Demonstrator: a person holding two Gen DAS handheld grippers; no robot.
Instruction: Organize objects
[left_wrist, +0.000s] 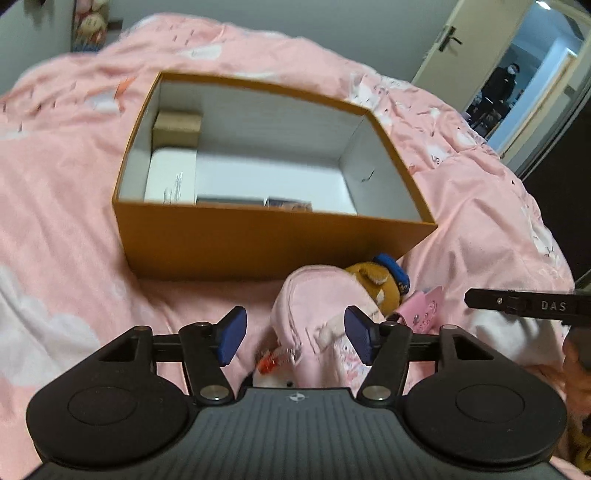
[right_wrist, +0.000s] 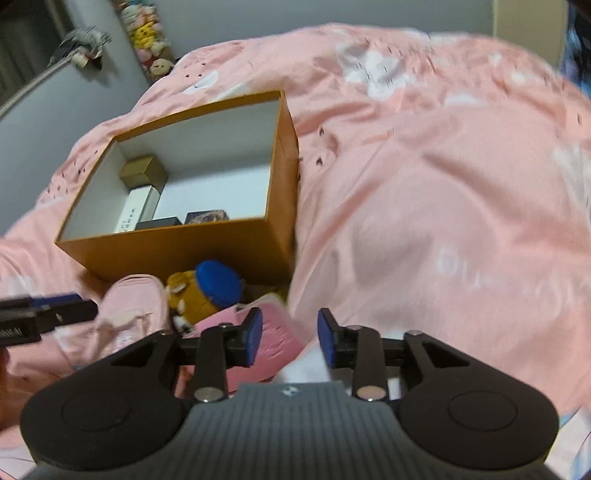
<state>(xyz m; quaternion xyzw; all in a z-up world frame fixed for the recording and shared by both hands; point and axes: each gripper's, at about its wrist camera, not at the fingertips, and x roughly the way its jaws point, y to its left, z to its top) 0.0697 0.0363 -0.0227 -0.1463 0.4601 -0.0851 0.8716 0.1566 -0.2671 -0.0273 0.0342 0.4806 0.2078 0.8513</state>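
An open orange cardboard box (left_wrist: 258, 236) (right_wrist: 177, 251) sits on the pink bed, holding a gold box (left_wrist: 177, 127), a white box (left_wrist: 170, 177) and small dark boxes. In front of it lie a pink pouch (left_wrist: 317, 314) (right_wrist: 125, 317), a brown plush toy with a blue cap (left_wrist: 380, 280) (right_wrist: 207, 288) and a pink card holder (left_wrist: 424, 308) (right_wrist: 273, 343). My left gripper (left_wrist: 295, 334) is open, its jaws either side of the pouch, not gripping. My right gripper (right_wrist: 290, 341) is open and empty above the card holder's right edge.
A pink duvet with white clouds (left_wrist: 55, 206) (right_wrist: 443, 206) covers the bed. An open door (left_wrist: 480, 55) is at the far right. Plush toys hang on the wall (right_wrist: 151, 40). The right gripper's finger (left_wrist: 528, 304) shows at the left view's right edge.
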